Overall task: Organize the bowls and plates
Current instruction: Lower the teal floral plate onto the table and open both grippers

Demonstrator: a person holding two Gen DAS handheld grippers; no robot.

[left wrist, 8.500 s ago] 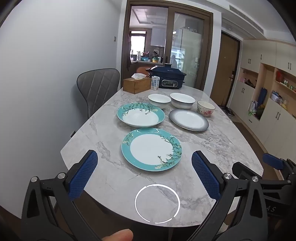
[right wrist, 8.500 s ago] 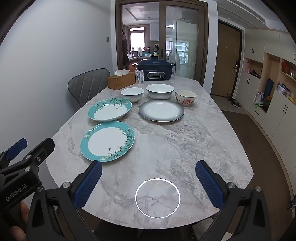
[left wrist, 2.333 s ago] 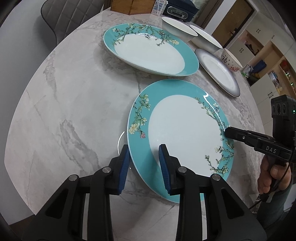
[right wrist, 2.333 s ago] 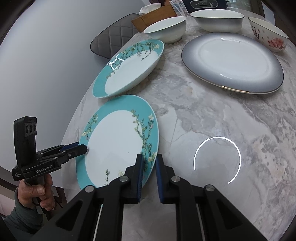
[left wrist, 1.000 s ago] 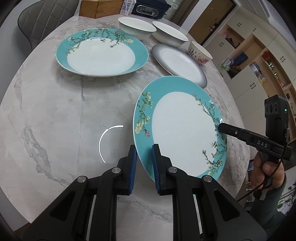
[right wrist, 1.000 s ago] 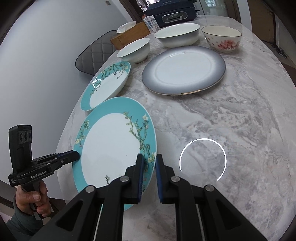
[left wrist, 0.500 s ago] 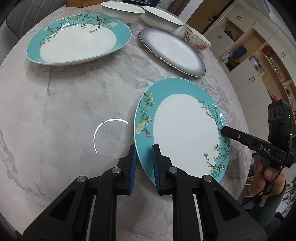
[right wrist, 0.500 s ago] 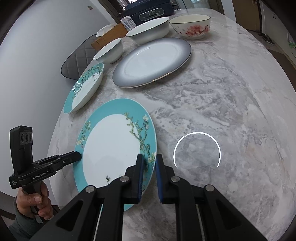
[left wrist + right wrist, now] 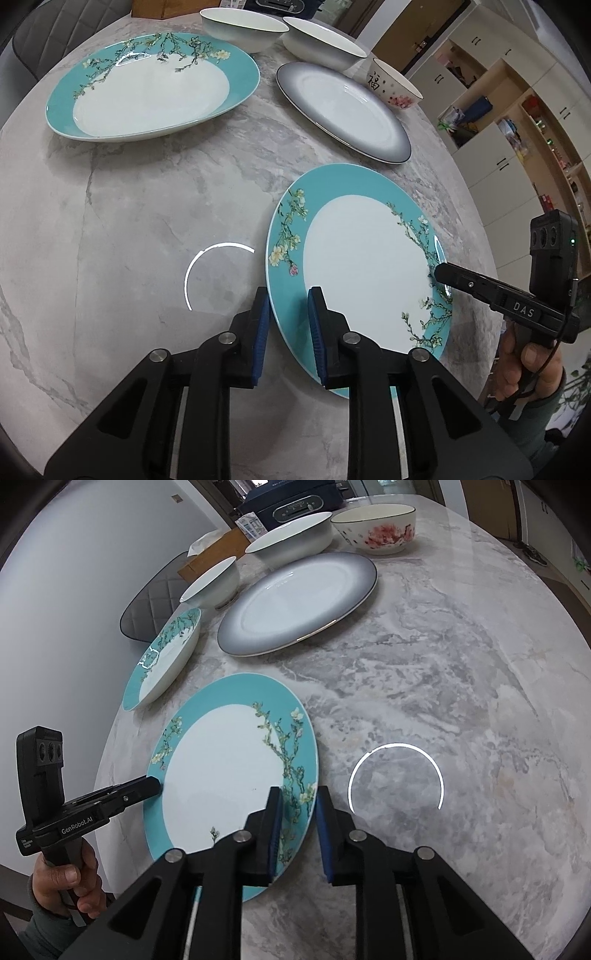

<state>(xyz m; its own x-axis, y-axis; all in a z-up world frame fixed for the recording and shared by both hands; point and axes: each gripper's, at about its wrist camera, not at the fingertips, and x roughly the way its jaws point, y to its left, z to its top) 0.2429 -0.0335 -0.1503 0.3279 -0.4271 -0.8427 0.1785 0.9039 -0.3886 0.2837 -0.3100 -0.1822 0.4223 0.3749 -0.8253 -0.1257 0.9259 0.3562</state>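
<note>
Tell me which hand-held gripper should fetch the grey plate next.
Right hand-held gripper, probably: its jaws are opening around the flat teal plate's rim, and the grey plate lies straight ahead of it.

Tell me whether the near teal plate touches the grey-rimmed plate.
Apart. The left wrist view shows bare marble between the near teal plate and the grey-rimmed plate.

Teal blossom-rimmed plate (image 9: 365, 258) lies flat near grey plate (image 9: 343, 107), bowls behind.
</note>
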